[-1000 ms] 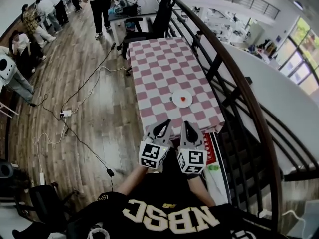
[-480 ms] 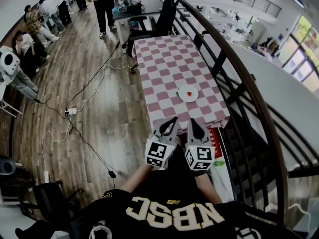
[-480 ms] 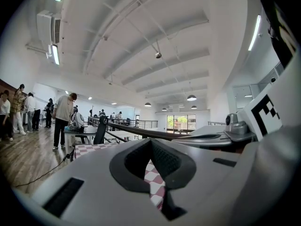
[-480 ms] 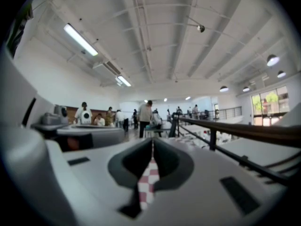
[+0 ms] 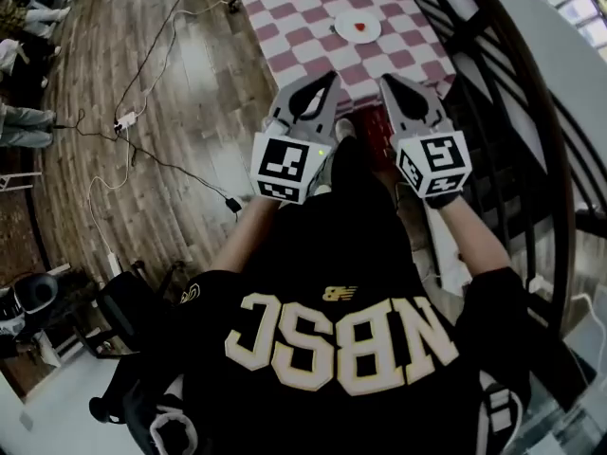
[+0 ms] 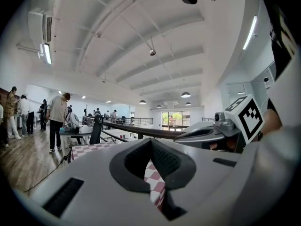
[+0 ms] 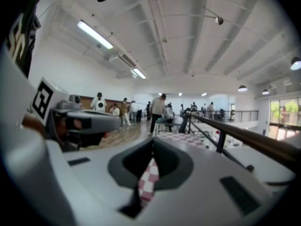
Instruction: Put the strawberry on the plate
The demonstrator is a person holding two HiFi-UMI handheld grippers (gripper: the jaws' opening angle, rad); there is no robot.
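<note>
While the strawberry lies on the white plate atop the checkered table, the left gripper and right gripper hang near the person's chest, well apart from it. The left one's jaws meet with nothing between them; the right one's are likewise closed and empty.

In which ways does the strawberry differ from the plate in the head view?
The strawberry is red; the plate is white. The strawberry is much smaller than the plate. The strawberry lies on the plate; the plate lies on the checked tablecloth. Both are on that tablecloth.
</note>
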